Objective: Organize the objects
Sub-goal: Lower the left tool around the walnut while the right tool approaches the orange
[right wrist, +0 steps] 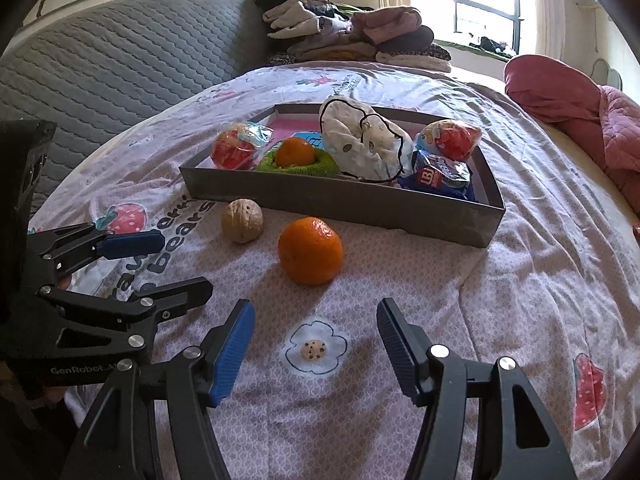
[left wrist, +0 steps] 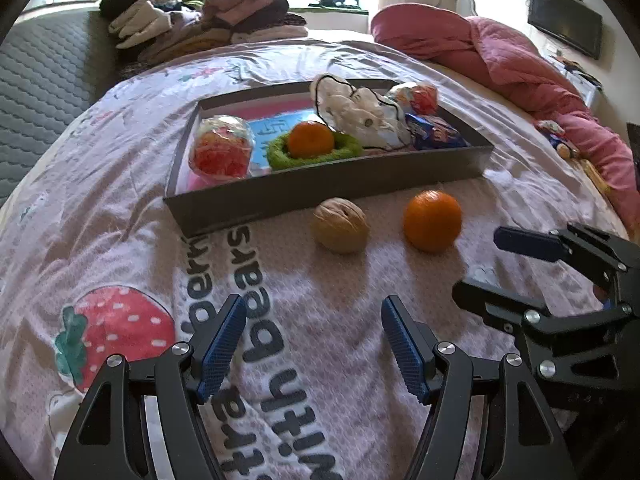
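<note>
A grey tray (left wrist: 320, 188) (right wrist: 360, 204) lies on the bed. It holds an orange (left wrist: 310, 139) (right wrist: 295, 152) on a green ring, two wrapped red snacks (left wrist: 222, 148) (right wrist: 448, 140), a white cloth (left wrist: 360, 112) (right wrist: 364, 140) and a blue packet (left wrist: 436, 132) (right wrist: 440, 176). On the sheet in front of the tray lie a walnut (left wrist: 340, 225) (right wrist: 242, 220) and a second orange (left wrist: 432, 221) (right wrist: 311, 250). My left gripper (left wrist: 314, 316) is open and empty, short of the walnut. My right gripper (right wrist: 316, 320) is open and empty, just short of the loose orange.
The bedsheet (left wrist: 120, 240) has strawberry prints and lettering. Folded clothes (left wrist: 208, 16) (right wrist: 352, 32) are piled at the far end. A pink quilt (left wrist: 520, 72) (right wrist: 580, 112) lies at the right. A grey quilted mattress (right wrist: 100, 60) stands at the left.
</note>
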The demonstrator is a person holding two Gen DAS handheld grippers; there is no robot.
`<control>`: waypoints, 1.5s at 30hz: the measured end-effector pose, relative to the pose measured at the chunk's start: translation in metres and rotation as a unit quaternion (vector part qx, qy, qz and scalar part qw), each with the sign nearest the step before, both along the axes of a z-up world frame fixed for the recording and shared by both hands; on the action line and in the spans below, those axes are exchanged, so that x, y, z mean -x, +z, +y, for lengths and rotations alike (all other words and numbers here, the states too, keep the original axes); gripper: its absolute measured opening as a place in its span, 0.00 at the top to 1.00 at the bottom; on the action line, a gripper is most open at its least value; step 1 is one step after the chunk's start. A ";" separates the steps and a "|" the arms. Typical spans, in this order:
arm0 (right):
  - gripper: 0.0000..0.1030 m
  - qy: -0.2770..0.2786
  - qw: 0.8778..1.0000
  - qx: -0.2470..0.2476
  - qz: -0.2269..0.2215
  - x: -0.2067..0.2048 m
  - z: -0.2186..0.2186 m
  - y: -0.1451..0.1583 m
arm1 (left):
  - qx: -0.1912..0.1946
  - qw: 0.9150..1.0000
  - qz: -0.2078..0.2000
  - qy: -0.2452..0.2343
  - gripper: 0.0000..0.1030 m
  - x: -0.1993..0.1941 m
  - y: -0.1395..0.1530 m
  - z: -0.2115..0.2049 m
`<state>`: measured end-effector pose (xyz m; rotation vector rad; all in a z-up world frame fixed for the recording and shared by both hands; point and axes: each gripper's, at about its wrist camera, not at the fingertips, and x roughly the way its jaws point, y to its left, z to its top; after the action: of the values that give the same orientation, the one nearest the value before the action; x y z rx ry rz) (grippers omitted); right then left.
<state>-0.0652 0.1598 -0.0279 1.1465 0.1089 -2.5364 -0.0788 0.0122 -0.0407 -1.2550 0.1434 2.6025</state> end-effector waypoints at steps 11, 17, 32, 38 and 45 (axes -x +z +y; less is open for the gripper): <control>0.39 -0.011 1.000 -0.006 0.000 0.006 0.003 -0.001 | -0.006 1.000 0.000 0.015 0.31 0.015 0.001 -0.001; 0.39 -0.014 1.000 -0.009 0.001 0.008 0.003 -0.001 | -0.007 1.000 0.000 0.015 0.31 0.019 0.001 0.001; 0.39 -0.011 1.000 -0.021 0.006 0.015 -0.005 0.000 | -0.008 1.000 0.000 0.023 0.31 0.029 0.001 0.004; 0.39 -0.014 1.000 -0.025 0.004 0.020 -0.006 -0.003 | -0.010 1.000 -0.001 0.027 0.31 0.034 0.002 0.004; 0.39 -0.014 0.999 -0.034 0.010 0.022 -0.008 -0.003 | -0.014 1.000 -0.001 0.028 0.31 0.038 0.002 0.005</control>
<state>-0.0869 0.1521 -0.0308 1.1558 0.1867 -2.5871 -0.1171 0.0176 -0.0383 -1.2704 0.0720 2.6410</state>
